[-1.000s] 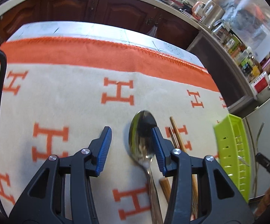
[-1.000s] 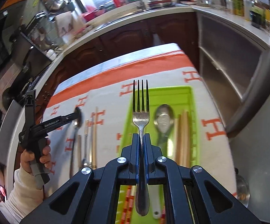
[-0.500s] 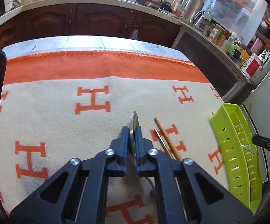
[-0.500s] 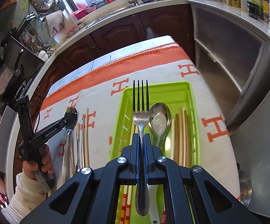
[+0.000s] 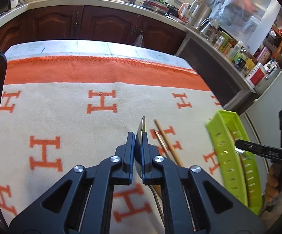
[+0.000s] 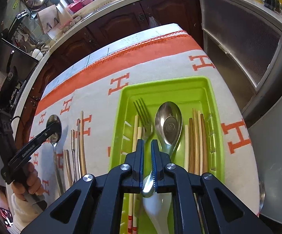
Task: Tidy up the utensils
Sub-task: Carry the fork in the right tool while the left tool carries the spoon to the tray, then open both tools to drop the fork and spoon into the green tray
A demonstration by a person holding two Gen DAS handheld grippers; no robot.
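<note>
While the left tool [image 5: 138, 152] is clenched on the bowl of a shiny steel spoon [image 5: 140, 136], that spoon is turned on edge between the blue pads, its tip poking out toward twelve o'clock and its handle trailing back under the tool over the cream blanket with orange H letters [image 5: 63, 117] that covers the desk. Just beside it, at about one o'clock, lie loose wooden and metal chopsticks [image 5: 166, 142] on the blanket. At three o'clock in the left wrist view stands the lime-green slotted plastic tray [image 5: 226, 156], with the right tool reaching over it. From the right wrist view, the right tool [image 6: 147, 152] has its jaws just opening: a narrow gap shows between the pads, and the steel fork [image 6: 144, 117] lies in the tray with its tines toward twelve o'clock and its handle running back between the pads, no longer pinched. To the fork's left lie pale chopsticks with red-striped ends [image 6: 136, 136]; to its right a large steel spoon [image 6: 168, 124], then a bundle of wooden chopsticks [image 6: 196, 140] along the tray's right side. A white ceramic spoon [image 6: 156, 210] sits at six o'clock under the tool.
</note>
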